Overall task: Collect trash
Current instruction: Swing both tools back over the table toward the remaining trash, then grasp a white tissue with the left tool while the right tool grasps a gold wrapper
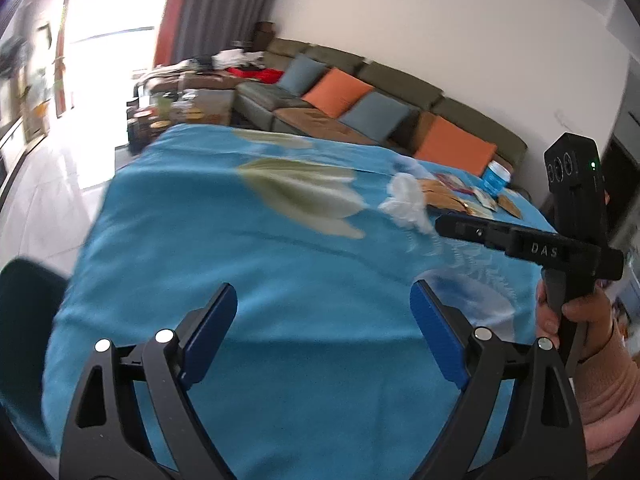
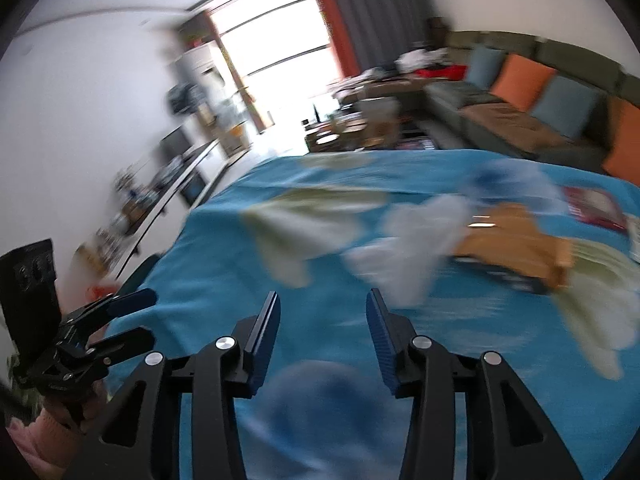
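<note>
Presently, both claws hang above a counter (image 1: 168, 248) draped in a blue cloth printed with pale leaf shapes.

Left claw (image 1: 324, 336): the jaws stand wide apart, with nothing between the blue pads (image 1: 208, 332); only bare cloth shows in the gap. It sits over the near left part of the counter, tilted downward.

Right claw (image 2: 322, 340): the jaws stand partly apart, the pads touching nothing. A pale blue blurred patch on the cloth shows below the gap; what it is cannot be told. In the left wrist view the right claw appears at the counter's right edge, gripped by a hand (image 1: 576, 320) with a pinkish sleeve (image 1: 612, 396) behind it.

Trash: a crumpled white tissue (image 1: 406, 202) lies on the cloth toward the counter's far right area, ahead and to the right of the right claw and apart from both claws. Just beside it, further right, lies a brown paper wrapper (image 2: 516, 244), seemingly touching the tissue; blur prevents a firm reading. Beyond that, near the far right corner, are a red-and-white packet (image 2: 596, 208), several small flat packets (image 1: 486, 202) and a blue tub (image 1: 496, 176).

Surroundings: a bright window with orange and grey curtains at the far left, and a sofa (image 1: 400, 76) with orange and blue cushions beyond the counter's far edge.
</note>
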Demonstrator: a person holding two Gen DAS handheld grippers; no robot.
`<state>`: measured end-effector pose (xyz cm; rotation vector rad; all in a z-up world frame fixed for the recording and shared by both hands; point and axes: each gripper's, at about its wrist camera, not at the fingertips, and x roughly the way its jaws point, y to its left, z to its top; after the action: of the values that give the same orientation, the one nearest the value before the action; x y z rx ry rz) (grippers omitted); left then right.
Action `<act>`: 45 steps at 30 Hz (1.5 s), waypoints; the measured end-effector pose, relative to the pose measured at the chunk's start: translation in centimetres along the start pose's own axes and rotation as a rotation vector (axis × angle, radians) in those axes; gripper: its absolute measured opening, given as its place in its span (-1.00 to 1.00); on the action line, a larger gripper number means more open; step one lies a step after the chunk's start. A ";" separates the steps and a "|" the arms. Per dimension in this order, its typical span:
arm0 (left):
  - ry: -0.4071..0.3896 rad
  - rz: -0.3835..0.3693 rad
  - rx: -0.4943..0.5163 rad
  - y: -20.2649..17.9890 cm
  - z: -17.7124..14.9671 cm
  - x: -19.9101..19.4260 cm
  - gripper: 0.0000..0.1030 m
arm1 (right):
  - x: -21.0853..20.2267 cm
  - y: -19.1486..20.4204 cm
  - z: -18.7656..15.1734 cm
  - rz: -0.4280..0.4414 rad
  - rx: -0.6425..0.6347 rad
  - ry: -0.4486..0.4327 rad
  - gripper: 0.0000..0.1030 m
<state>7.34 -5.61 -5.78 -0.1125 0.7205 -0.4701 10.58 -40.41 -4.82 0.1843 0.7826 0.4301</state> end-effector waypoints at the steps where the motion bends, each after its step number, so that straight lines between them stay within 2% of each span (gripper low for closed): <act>1: 0.009 -0.010 0.019 -0.8 0.6 0.9 0.69 | -0.6 -1.4 0.1 -0.028 0.022 -0.014 -0.17; 7: 0.059 -0.059 0.080 -4.6 3.1 5.4 0.69 | -2.3 -6.7 0.2 -0.111 0.097 -0.061 -0.15; 12: 0.090 -0.068 0.112 -6.3 5.0 8.4 0.69 | -2.4 -10.8 0.3 -0.173 0.183 -0.074 0.07; 17: 0.122 -0.077 0.126 -7.6 6.8 11.4 0.69 | -1.0 -13.9 0.8 -0.173 0.258 -0.048 0.11; 24: 0.195 -0.086 0.106 -8.1 8.0 15.3 0.65 | 0.8 -14.7 1.2 -0.132 0.294 -0.020 0.18; 27: 0.228 -0.080 0.112 -8.4 8.1 16.6 0.47 | 1.1 -14.4 1.6 -0.118 0.287 -0.016 0.16; 28: 0.240 -0.081 0.113 -8.4 8.0 16.9 0.42 | 1.2 -14.4 1.6 -0.123 0.284 -0.013 0.09; 29: 0.255 -0.080 0.113 -8.5 7.8 17.4 0.30 | 1.3 -14.3 1.6 -0.119 0.278 -0.009 -0.14; 30: 0.264 -0.079 0.114 -8.6 7.7 17.7 0.19 | 1.4 -14.4 1.7 -0.114 0.277 -0.005 -0.27; 32: 0.257 -0.065 0.128 -8.8 7.5 17.8 0.09 | 1.4 -14.4 1.6 -0.113 0.279 -0.005 -0.34; 35: 0.263 -0.073 0.137 -9.0 7.3 17.8 -0.32 | 1.1 -14.5 1.6 -0.109 0.282 -0.016 -0.42; 39: 0.265 -0.094 0.131 -9.0 6.9 17.2 -0.67 | 0.6 -14.3 1.4 -0.095 0.283 -0.031 -0.51; 45: 0.227 -0.107 0.130 -8.8 6.1 14.9 -0.85 | -1.0 -13.6 0.9 -0.058 0.297 -0.066 -0.56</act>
<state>17.79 -20.52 -7.95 0.0251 0.9067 -0.6369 14.73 -53.08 -7.88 0.4492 0.7821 0.2497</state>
